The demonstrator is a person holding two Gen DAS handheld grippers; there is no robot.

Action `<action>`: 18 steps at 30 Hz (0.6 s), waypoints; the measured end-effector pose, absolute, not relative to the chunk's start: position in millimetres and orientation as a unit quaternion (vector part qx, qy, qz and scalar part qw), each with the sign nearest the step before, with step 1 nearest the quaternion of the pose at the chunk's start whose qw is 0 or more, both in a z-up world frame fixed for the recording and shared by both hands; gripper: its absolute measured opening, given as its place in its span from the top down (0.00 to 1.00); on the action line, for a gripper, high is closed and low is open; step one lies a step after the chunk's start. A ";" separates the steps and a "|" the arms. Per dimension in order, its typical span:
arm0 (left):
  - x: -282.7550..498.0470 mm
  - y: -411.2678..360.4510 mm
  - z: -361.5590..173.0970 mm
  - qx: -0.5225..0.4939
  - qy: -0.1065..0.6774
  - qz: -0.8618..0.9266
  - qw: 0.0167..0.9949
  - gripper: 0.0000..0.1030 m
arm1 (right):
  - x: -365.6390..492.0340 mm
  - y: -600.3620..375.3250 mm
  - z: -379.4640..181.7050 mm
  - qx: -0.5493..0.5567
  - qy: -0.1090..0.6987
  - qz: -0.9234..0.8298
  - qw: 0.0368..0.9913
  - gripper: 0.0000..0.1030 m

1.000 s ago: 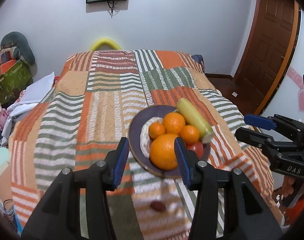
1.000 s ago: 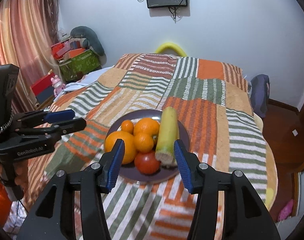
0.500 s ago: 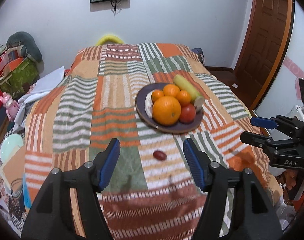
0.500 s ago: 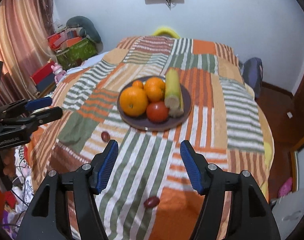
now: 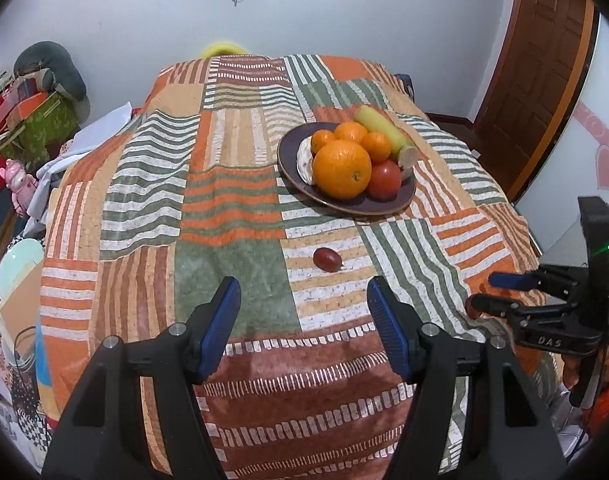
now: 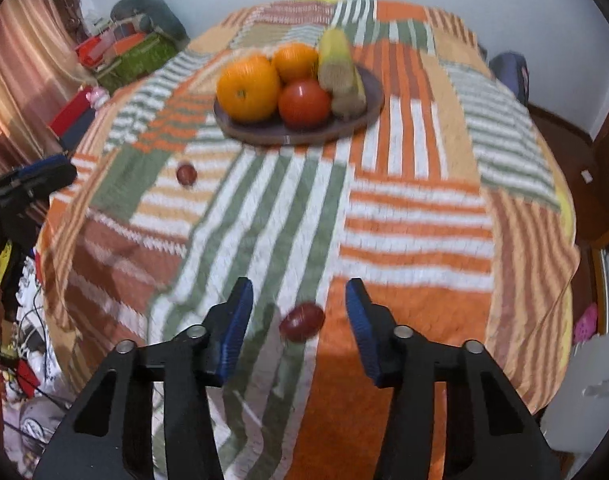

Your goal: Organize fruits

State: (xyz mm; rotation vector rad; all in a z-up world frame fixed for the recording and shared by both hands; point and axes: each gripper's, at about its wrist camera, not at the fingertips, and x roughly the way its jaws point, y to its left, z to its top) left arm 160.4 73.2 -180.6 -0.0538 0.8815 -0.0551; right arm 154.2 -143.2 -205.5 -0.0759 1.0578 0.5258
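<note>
- Biggest change: both our views have pulled back from the plate [image 5: 400,204] w/ its big orange [image 5: 341,168], tomato [image 5: 383,179] & corn [image 5: 380,130]. A sec ago it filled the near view; now it sits far on the bed [image 5: 232,216], right of centre.
- Right tool [image 6: 298,314] has dropped low over the near edge of the bed. A small dark-red fruit [image 6: 302,321] that wasn't in view a sec ago now lies on the orange patch between its jaws.
- Right tool jaws closing; pads not yet touching the fruit, gaps show both sides. Frame is blurry, so exact clearance is hard to tell.
- Left tool [image 5: 304,314] wider than a sec ago, open & empty. A second small red fruit [image 5: 327,259] lies on the bed just beyond it, nearer than the plate, untouched.
- Meaning for the task, as we judge it: plate is mostly loaded; the 2 strays are what's left. Right goes first, left is lined up for the other.
</note>
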 end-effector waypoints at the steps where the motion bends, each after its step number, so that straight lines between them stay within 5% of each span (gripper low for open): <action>1: 160.7 72.5 -182.1 -0.024 0.428 -0.027 0.903 0.37 | 152.9 -144.0 -209.1 -0.036 0.504 0.249 0.827 0.61; 5: 164.0 71.6 -188.1 -0.025 0.433 -0.026 0.901 0.37 | 145.7 -145.2 -220.5 -0.038 0.514 0.258 0.817 0.64; 9: 168.8 70.9 -196.2 -0.029 0.441 -0.026 0.896 0.37 | 143.7 -141.6 -220.6 -0.052 0.505 0.258 0.822 0.79; 18: 188.7 66.3 -211.6 -0.026 0.454 -0.030 0.890 0.37 | 155.7 -138.7 -203.1 -0.047 0.478 0.264 0.837 0.79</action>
